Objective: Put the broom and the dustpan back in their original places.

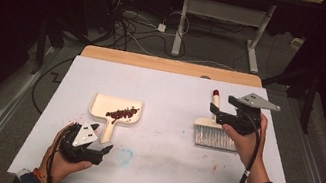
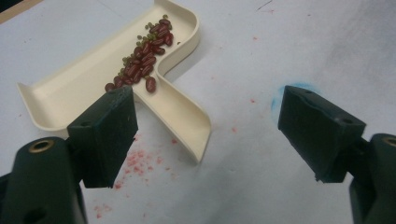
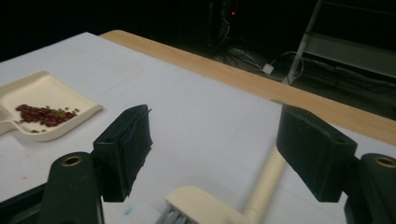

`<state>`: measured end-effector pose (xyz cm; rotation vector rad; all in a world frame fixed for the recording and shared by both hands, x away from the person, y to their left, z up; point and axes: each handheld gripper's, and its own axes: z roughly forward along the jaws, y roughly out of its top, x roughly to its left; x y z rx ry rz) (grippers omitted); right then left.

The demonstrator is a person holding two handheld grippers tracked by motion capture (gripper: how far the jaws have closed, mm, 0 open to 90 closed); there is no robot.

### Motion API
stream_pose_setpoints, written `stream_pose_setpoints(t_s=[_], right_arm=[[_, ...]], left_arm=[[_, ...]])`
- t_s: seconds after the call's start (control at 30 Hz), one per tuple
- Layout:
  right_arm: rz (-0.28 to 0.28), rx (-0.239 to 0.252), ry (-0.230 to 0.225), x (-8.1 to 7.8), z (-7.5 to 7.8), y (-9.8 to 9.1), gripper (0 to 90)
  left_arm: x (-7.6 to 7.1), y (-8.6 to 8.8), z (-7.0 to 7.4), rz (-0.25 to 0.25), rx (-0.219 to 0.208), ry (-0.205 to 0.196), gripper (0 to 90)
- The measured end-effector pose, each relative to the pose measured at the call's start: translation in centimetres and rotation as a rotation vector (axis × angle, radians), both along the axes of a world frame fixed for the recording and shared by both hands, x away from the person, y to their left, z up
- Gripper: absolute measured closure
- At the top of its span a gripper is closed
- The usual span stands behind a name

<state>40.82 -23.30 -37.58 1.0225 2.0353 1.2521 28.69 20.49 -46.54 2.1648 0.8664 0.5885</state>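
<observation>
White table (image 1: 171, 88) holds dustpan (image 1: 106, 107) and brush (image 1: 212, 130).

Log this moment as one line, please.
left gripper: open, near dustpan handle | right gripper: open, over brush | beans: in dustpan

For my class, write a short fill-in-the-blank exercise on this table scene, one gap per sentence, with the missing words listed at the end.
1. The red beans lie in the cream ____.
2. The brush lies on the table with its bristles pointing toward the ____.
3. The left gripper has its jaws ____.
4. The right gripper hovers above the brush's ____.

Missing words: dustpan; person; open; handle
</observation>
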Motion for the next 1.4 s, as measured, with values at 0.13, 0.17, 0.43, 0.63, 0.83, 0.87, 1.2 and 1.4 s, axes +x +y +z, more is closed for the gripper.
stream_pose_setpoints(t_s=[0.13,0.17,0.43,0.63,0.83,0.87,1.2,1.4], right_arm=[[0.013,0.007,-0.025,-1.1,0.6,-0.1,27.0],[0.015,0.002,-0.038,-1.4,0.7,-0.1,27.1],[0.038,-0.039,-0.074,-3.6,1.2,0.1,27.5],[0.063,-0.064,-0.092,-4.9,1.0,0.3,27.5],[0.077,-0.087,-0.124,-6.1,0.8,0.4,27.3],[0.076,-0.092,-0.126,-6.2,0.7,0.3,27.3],[0.070,-0.102,-0.154,-7.3,-0.1,-0.5,26.3],[0.067,-0.112,-0.164,-8.0,-0.9,-1.1,26.3]], left_arm=[[0.0,0.0,0.1,-0.002,-0.001,-0.002,19.4],[0.0,0.0,0.1,-0.002,-0.001,-0.003,19.4],[-0.1,0.0,0.3,-0.008,-0.005,-0.011,19.4],[-0.1,0.1,0.4,-0.008,-0.004,-0.017,19.4],[-0.2,0.0,0.4,-0.012,0.003,-0.020,19.4],[-0.2,0.0,0.4,-0.012,0.005,-0.018,19.4],[-0.1,-0.1,0.4,-0.017,0.014,-0.016,19.4],[-0.1,-0.2,0.4,-0.025,0.016,-0.017,19.3]])
